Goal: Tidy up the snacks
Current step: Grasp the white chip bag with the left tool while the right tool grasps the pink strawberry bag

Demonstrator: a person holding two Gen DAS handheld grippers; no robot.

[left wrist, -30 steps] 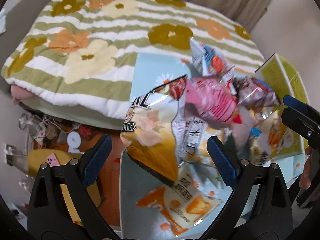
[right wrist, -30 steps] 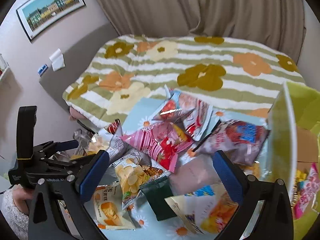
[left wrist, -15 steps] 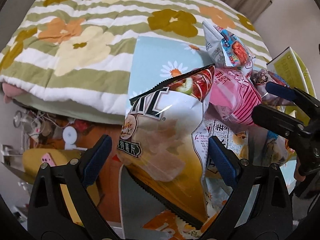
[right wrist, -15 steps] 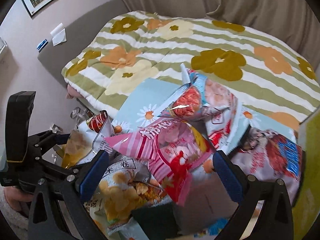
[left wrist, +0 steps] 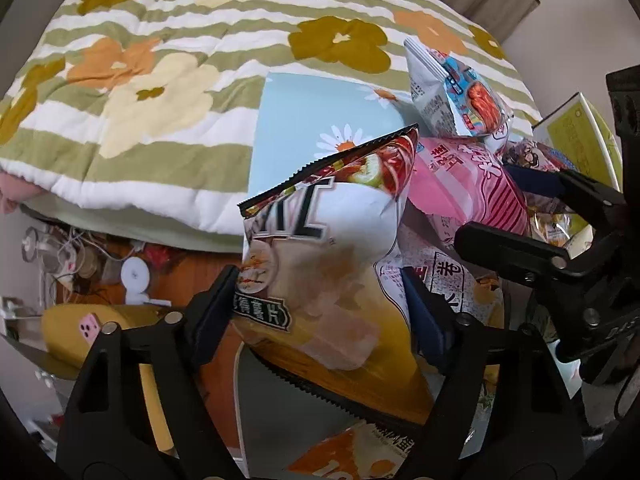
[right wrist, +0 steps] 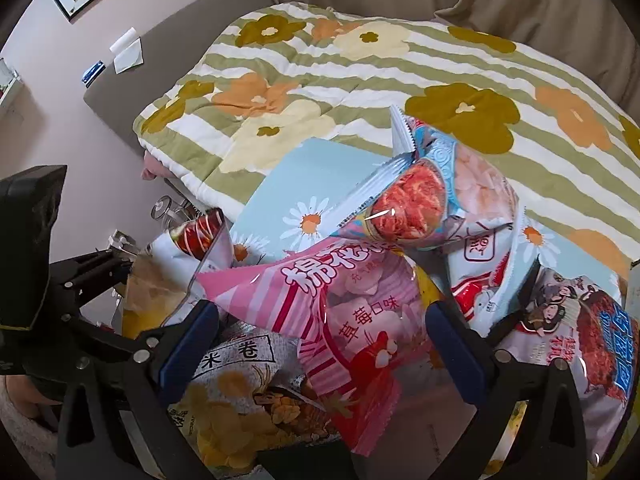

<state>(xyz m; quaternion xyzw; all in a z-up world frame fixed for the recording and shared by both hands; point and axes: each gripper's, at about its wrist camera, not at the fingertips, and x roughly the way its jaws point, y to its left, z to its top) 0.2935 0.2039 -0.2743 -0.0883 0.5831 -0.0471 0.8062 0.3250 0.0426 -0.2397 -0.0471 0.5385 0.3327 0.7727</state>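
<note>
Left tool (left wrist: pixel 320 300) clamping chip bag (left wrist: pixel 328 248); right tool (right wrist: pixel 320 340) agape, pink marshmallow bag (right wrist: pixel 352 320) between; floral quilt (right wrist: pixel 360 80) behind; contact possibly unclear.

The snack pile sits on the desk (left wrist: pixel 320 116), and the bed (left wrist: pixel 168 80) lies just behind it. The chip bag (left wrist: pixel 332 264) stands at the pile's left edge, between the left gripper's fingers (left wrist: pixel 214 308). Right of it lies the marshmallow bag (right wrist: pixel 352 320) (partly over the rice-roll bag (right wrist: pixel 244 396)), with the shrimp-cracker bag (right wrist: pixel 416 204) behind and on top.
</note>
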